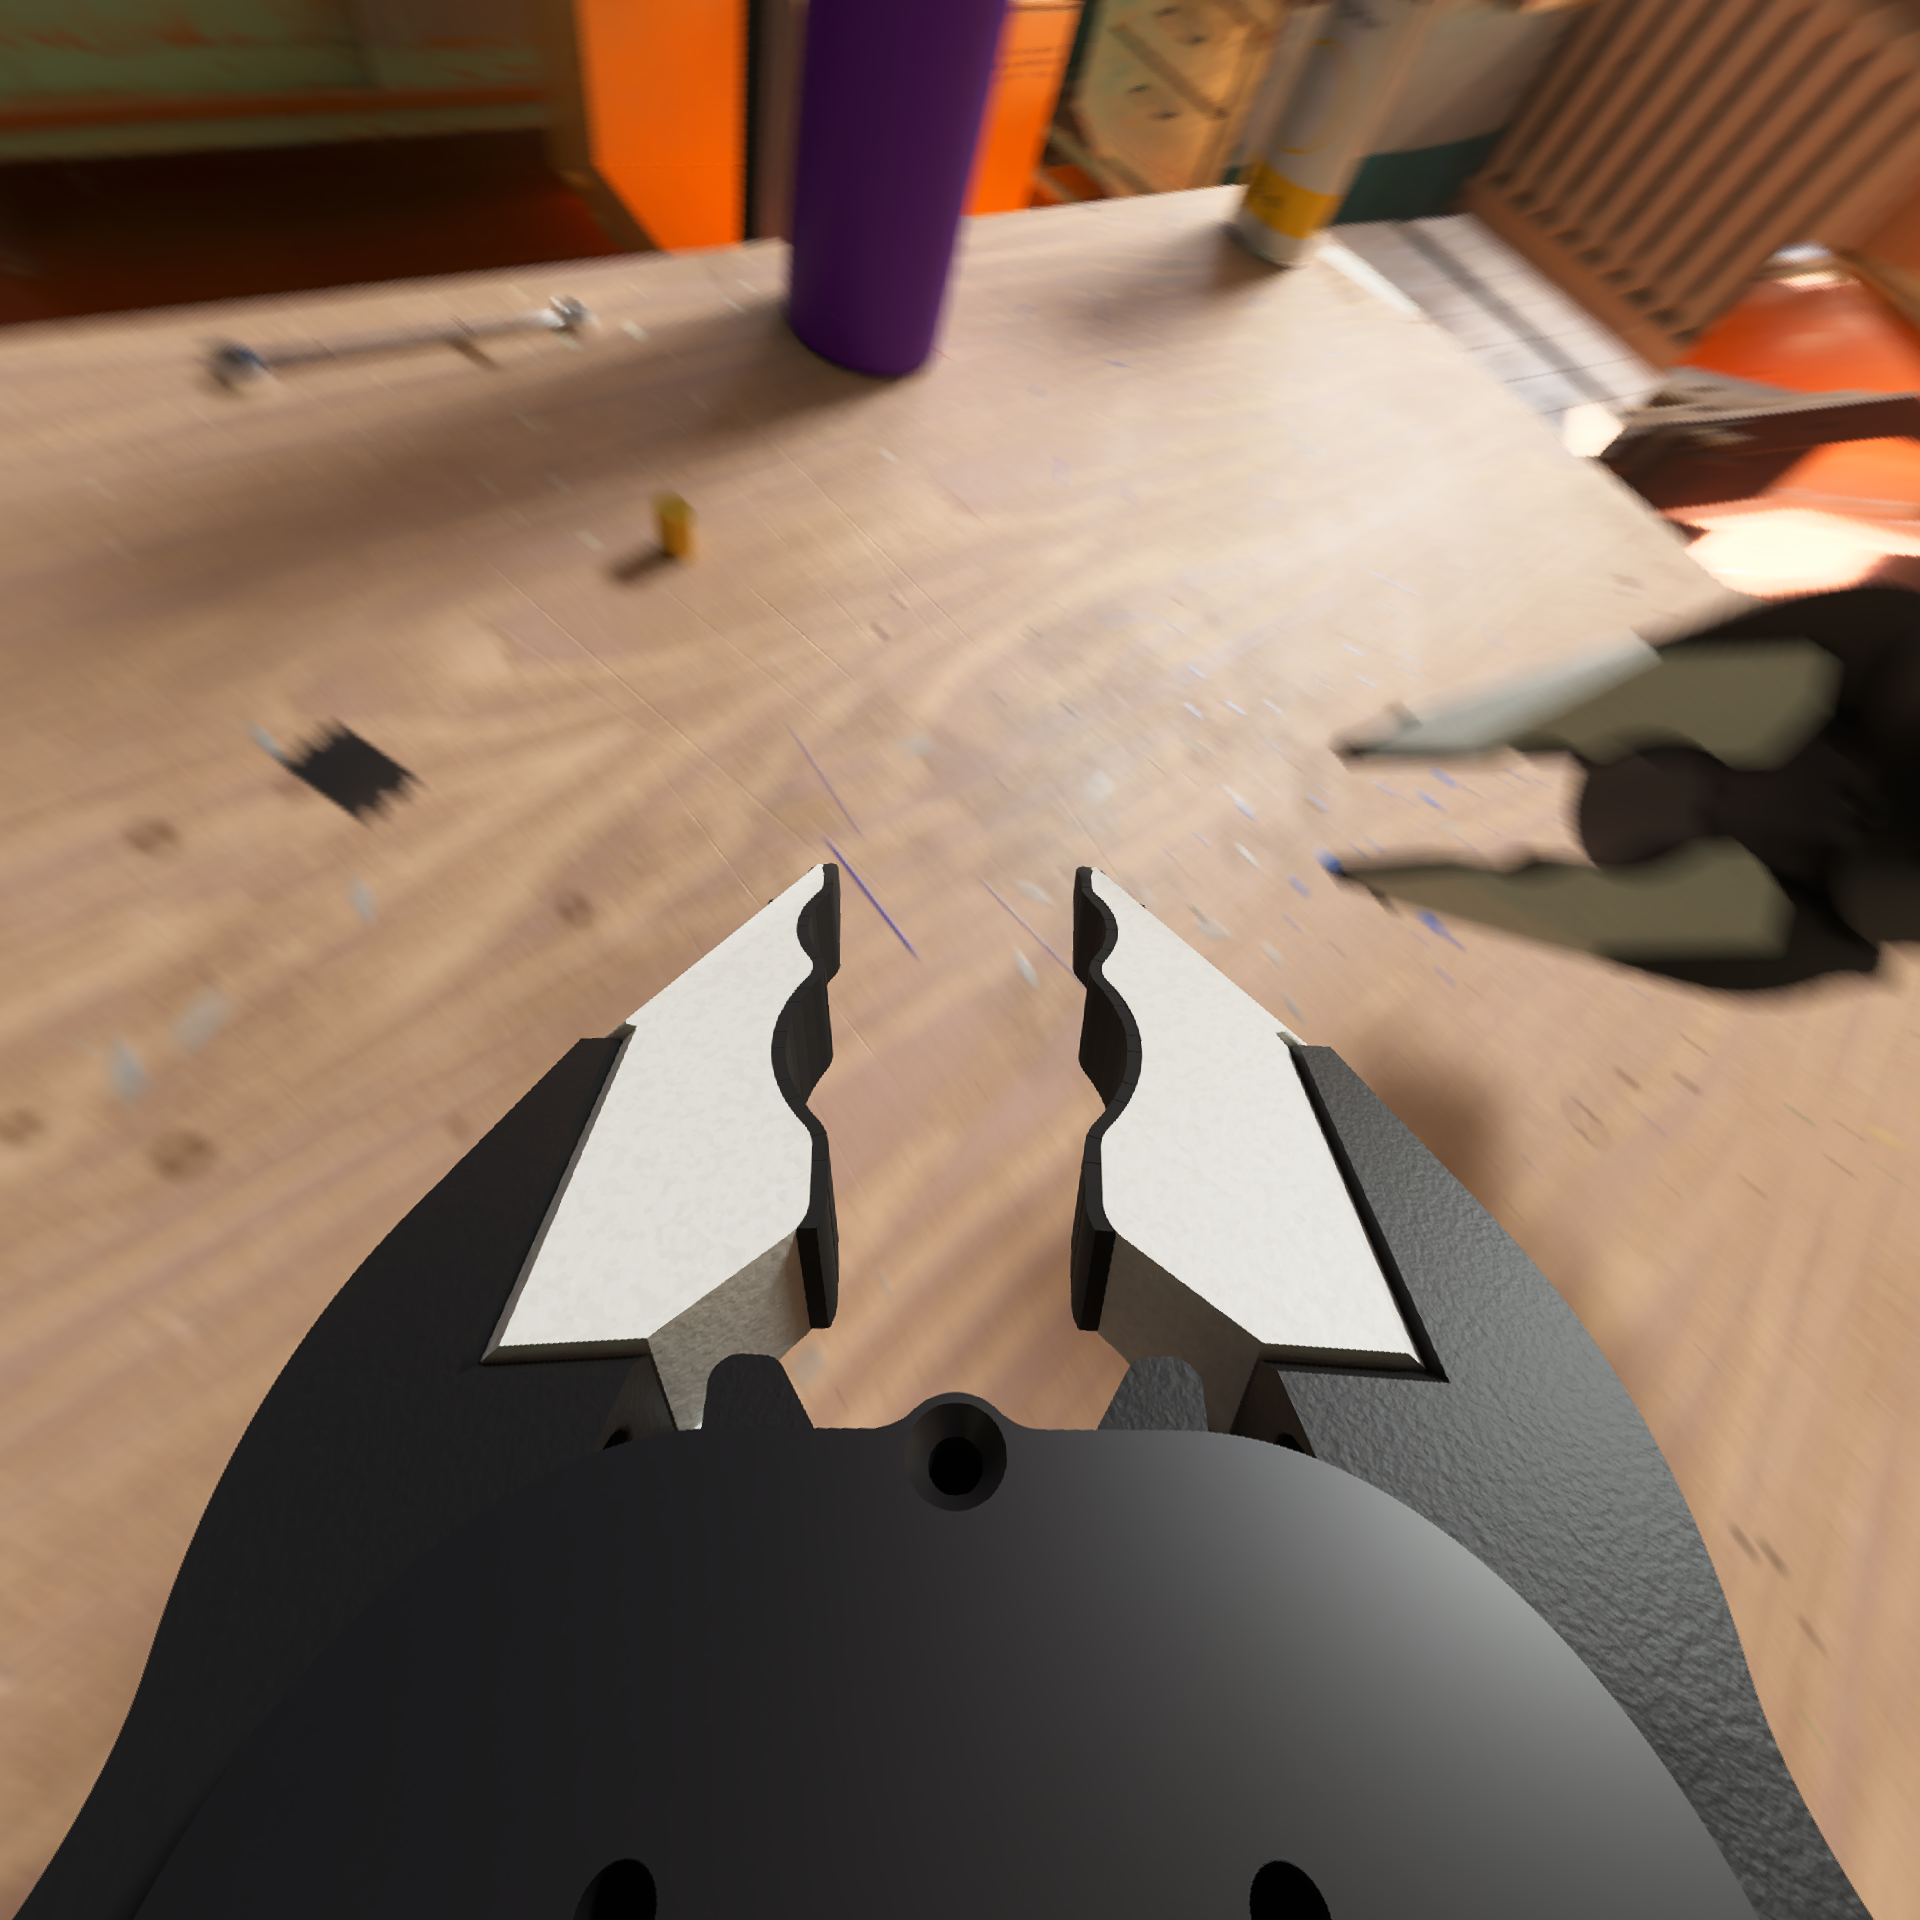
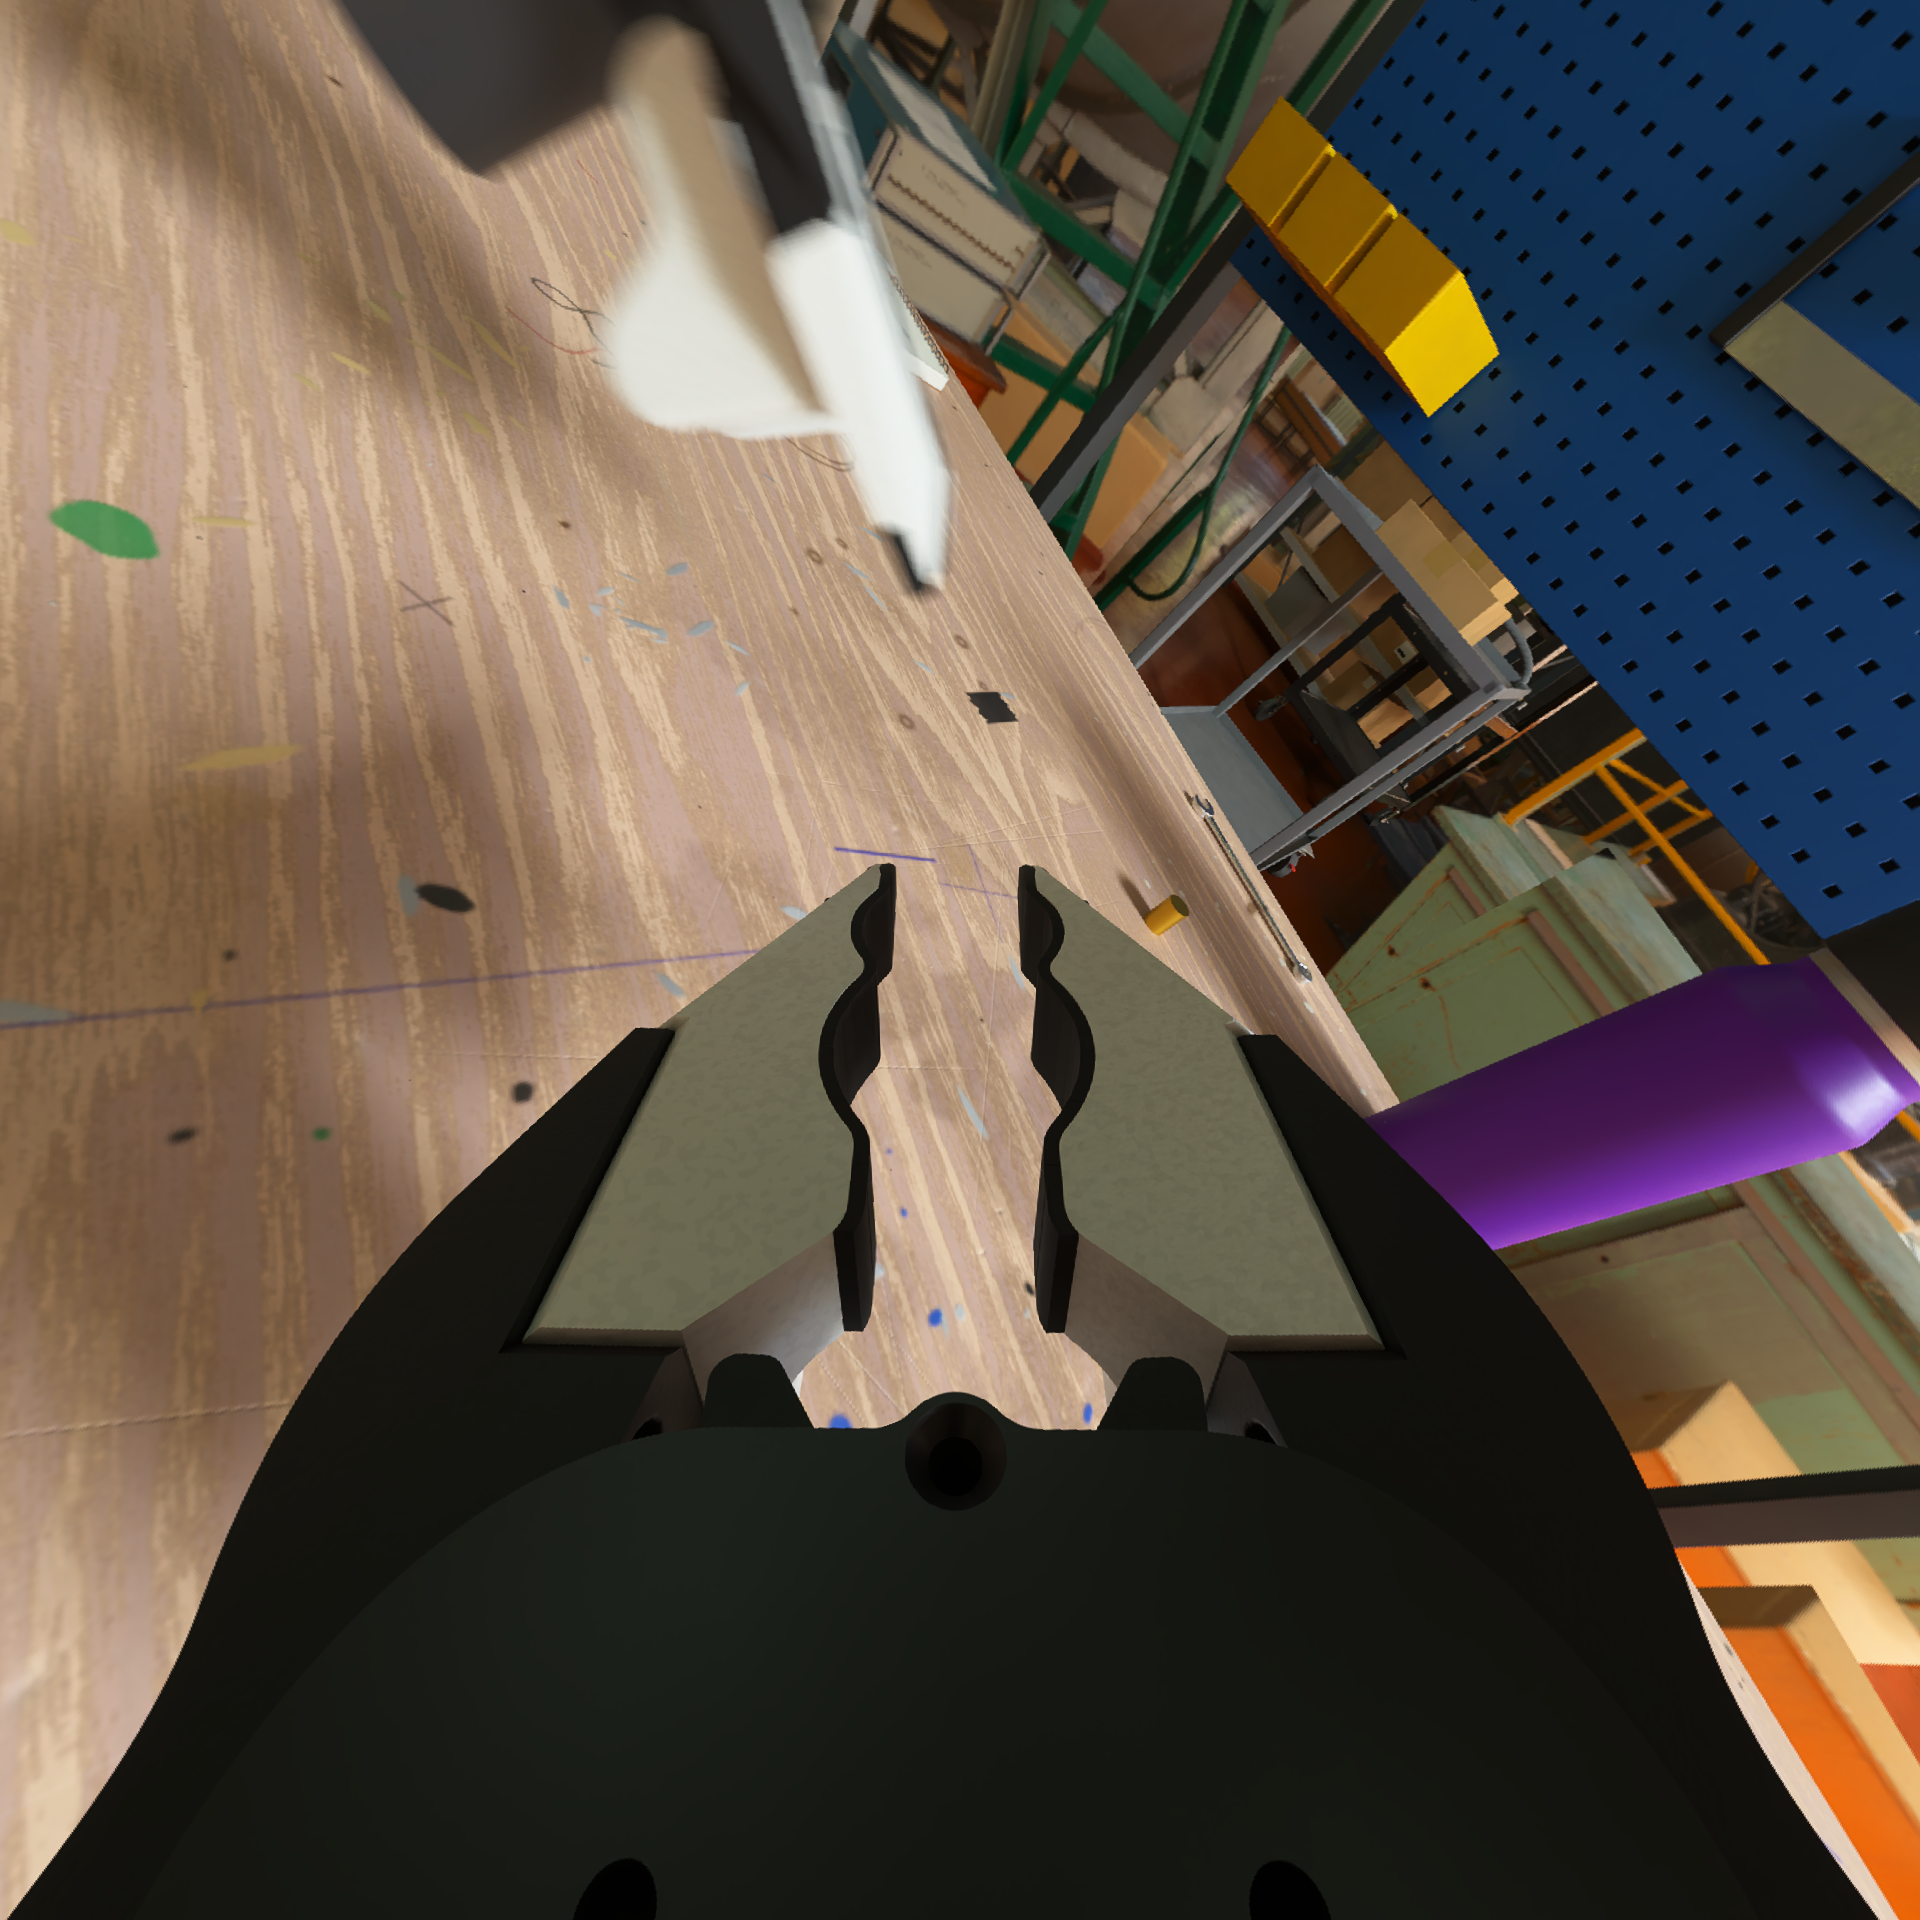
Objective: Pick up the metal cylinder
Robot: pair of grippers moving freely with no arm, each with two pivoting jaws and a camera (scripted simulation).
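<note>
Left wrist view shows the left tool (image 1: 954, 883) open and empty, the small metal cylinder (image 1: 673, 525) ahead untouched on the tabletop (image 1: 1143, 540), so grasping remains.

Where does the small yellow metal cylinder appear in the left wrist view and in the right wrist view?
Left wrist view: metal cylinder upper left of centre, on the table.
Right wrist view: right of centre, just right of the fingertips, near the table edge.
Shared landmark: the purple tumbler.
</note>
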